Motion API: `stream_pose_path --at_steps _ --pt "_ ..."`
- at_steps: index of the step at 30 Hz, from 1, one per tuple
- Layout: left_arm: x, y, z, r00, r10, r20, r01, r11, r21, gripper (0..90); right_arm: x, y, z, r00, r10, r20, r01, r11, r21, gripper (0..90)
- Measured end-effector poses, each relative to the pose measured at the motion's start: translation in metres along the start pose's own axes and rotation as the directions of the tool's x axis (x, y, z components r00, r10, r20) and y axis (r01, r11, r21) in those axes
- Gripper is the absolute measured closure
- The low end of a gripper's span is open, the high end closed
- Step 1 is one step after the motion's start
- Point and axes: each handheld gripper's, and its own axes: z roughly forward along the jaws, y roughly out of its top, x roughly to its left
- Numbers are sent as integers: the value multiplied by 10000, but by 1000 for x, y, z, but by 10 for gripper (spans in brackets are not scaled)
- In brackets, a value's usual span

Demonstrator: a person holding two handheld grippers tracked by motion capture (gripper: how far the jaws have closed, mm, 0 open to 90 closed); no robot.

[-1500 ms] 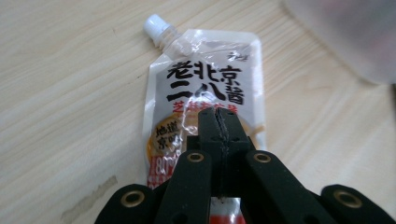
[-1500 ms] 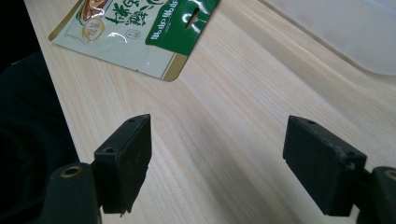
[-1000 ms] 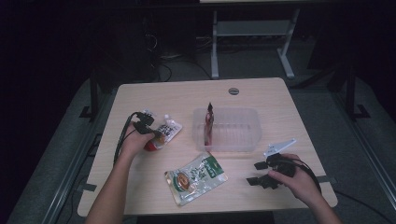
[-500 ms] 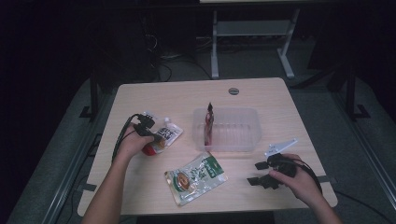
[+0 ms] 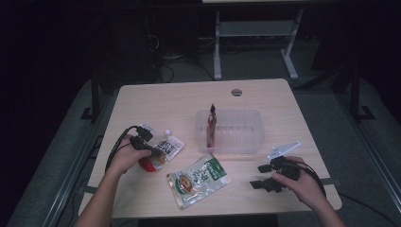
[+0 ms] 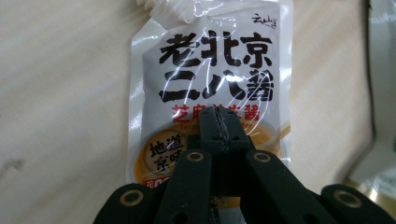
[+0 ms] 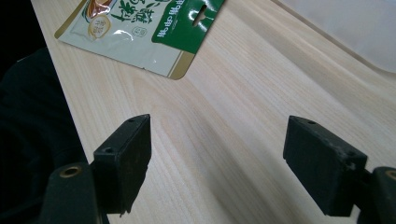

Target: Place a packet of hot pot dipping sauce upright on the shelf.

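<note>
Left tongs pressed together over the lower half of a white sauce pouch; whether they pinch the film or merely rest on it cannot be told. Pouch lies flat on the pale wooden surface, spout end pointing away from these tongs. Right tongs spread wide, nothing between them, hovering low over bare wood. Green-and-white packet lies between the two tongs, its hang-hole end just ahead of the right pair. Clear plastic tray sits beyond the right tongs; a dark red stick-shaped packet stands upright at its left end, the other contents too faint to tell.
</note>
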Motion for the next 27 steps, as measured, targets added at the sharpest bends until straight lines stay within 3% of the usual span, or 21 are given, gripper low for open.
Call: stream_pose_path --at_steps 4,8,10,14,16,19,23,27 --pt "-6 -7 -4 9997 172 158 -176 9996 207 899 0 0 0 10000 0 -3 0 10000 -7 235" --pt "-5 -3 -7 9997 220 127 -223 9996 200 896 0 0 1 10000 -39 17 39 10000 40 235" --pt "-1 3 -12 9999 147 -29 -147 9998 -133 897 0 1 1 10000 -30 11 30 10000 28 235" --pt "9 15 -19 9962 -443 -755 378 9955 -865 898 -1 0 1 10000 35 3 -35 10000 34 235" --pt "16 20 -17 9919 -630 -1103 512 9930 -1060 898 -1 0 1 10000 20 6 -20 10000 59 235" --pt "23 25 -7 9892 -850 -1191 720 9914 -1093 898 -1 0 2 10000 18 -9 -18 10000 92 235" --pt "24 27 5 9876 -733 -1389 615 9943 -875 897 -1 0 1 10000 23 -5 -23 10000 52 235" --pt "19 30 14 9904 -750 -1158 645 9936 -923 897 -3 0 1 10000 23 -35 -23 10000 75 235"
